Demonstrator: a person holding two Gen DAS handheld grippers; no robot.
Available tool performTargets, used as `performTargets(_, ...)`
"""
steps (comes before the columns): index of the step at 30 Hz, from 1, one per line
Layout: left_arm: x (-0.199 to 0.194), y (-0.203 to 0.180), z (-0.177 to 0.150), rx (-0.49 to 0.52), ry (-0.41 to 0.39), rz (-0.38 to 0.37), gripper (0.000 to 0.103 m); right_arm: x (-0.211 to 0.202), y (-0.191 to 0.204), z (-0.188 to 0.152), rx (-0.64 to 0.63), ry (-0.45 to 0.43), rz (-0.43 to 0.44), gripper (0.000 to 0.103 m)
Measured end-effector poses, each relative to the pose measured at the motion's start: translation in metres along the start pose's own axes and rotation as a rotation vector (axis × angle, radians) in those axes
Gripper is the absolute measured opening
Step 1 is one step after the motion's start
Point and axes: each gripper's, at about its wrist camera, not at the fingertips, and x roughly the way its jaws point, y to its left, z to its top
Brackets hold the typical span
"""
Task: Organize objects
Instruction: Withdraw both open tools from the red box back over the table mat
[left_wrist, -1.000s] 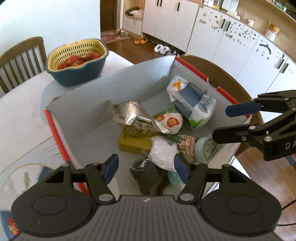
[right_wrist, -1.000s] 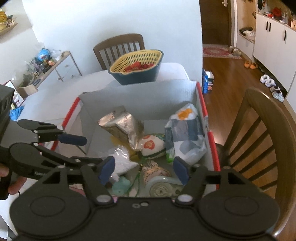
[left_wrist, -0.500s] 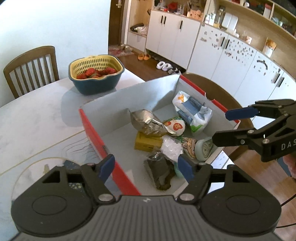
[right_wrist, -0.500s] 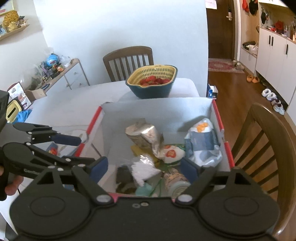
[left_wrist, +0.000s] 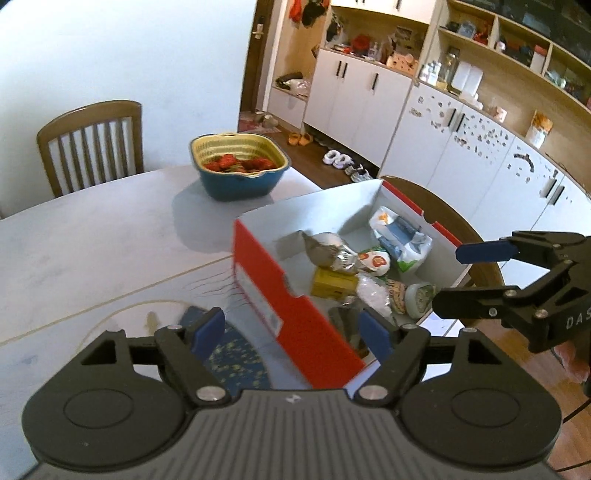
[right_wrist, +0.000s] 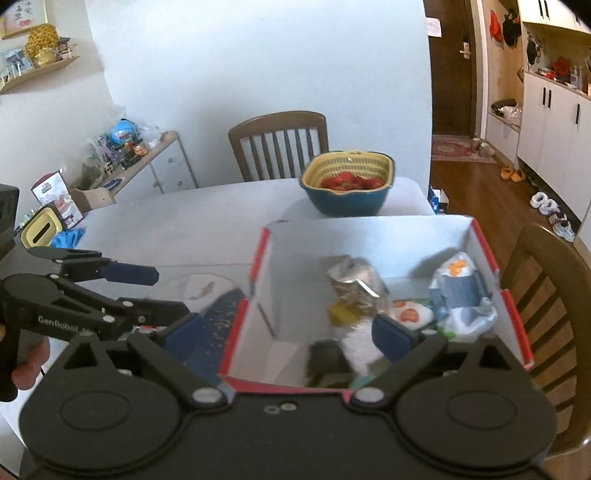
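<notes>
A red cardboard box with a white inside stands on the table; it also shows in the right wrist view. Inside lie a silver foil bag, a white and blue bag, a yellow packet, a round white packet and other snacks. My left gripper is open and empty, above the box's near left wall. My right gripper is open and empty, above the box's near edge. Each gripper shows in the other's view, the right and the left.
A blue and yellow basket of strawberries stands behind the box. A blue patterned mat lies left of the box. Wooden chairs stand at the far side and at the right. A tissue box sits far left.
Both grippers have pulled back and up from the box, still open and empty. The box's red outer wall has come into the left wrist view.
</notes>
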Motion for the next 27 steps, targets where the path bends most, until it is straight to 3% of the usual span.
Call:
performTargets(17, -0.069, 0.080, -0.036, -0.071, -0.055, 0.100, 0.092, 0.022, 0.103, 0.007, -0.058, -0.045, 0.056, 0.102)
performTargets(20, -0.078, 0.095, -0.042, -0.097, -0.061, 0.119, 0.103, 0.028, 0.119, 0.009, -0.075, -0.045, 0.064, 0.102)
performTargets(27, -0.093, 0.129, -0.059, -0.161, -0.083, 0.137, 0.103, 0.045, 0.152, 0.011, -0.107, -0.035, 0.065, 0.102)
